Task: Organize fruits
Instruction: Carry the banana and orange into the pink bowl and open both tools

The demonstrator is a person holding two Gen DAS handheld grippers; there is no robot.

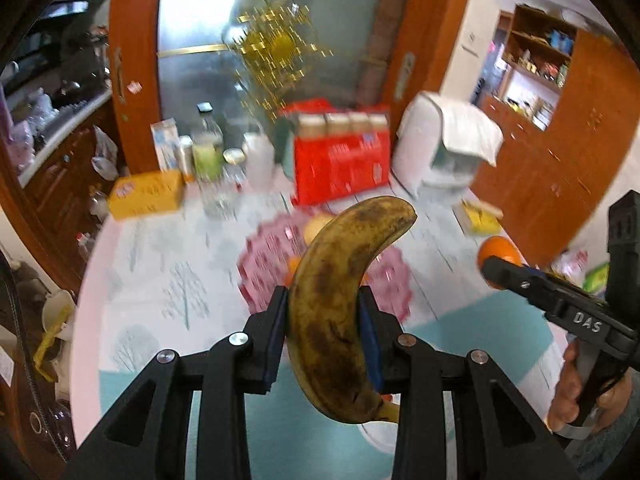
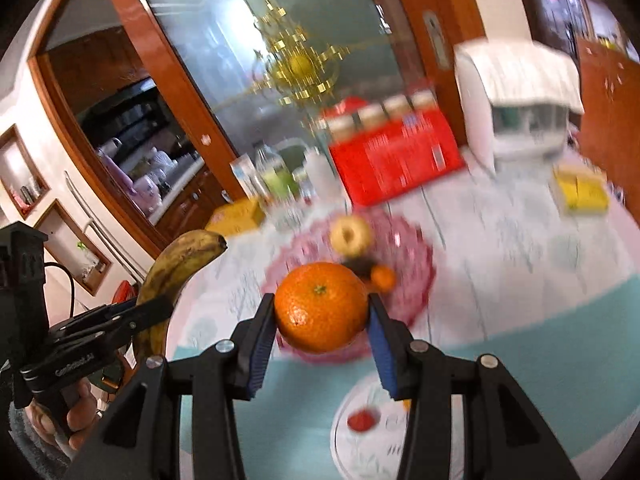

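Above a round table [image 1: 132, 280] with a tree-print cloth: left gripper [image 1: 323, 320], fingers pinching a brown-spotted banana [image 1: 340, 300] at mid-length, blue pads [image 1: 370, 332] pressed on both sides, blunt tip up and far, stem end hanging near the camera. To the right in the left wrist view: right gripper [image 1: 494, 268], closed on an orange [image 1: 500, 256], held by a hand [image 1: 568, 392] on the grip. In the right wrist view: orange [image 2: 320, 306] clamped between the two pads [image 2: 382, 344] of the right gripper [image 2: 322, 320], stem scar facing the camera; banana [image 2: 180, 264] and left gripper [image 2: 154, 308] at far left. Beyond both fruits, on the cloth: pink glass bowl [image 2: 412, 272] holding an apple [image 2: 352, 236] and a small orange fruit [image 2: 382, 276], blurred. Near edge of the table: white plate [image 2: 360, 440] with a small red fruit [image 2: 360, 420]. Far side: red carton [image 1: 340, 160], yellow box [image 1: 146, 194], bottles [image 1: 206, 152], white appliance [image 1: 440, 144]
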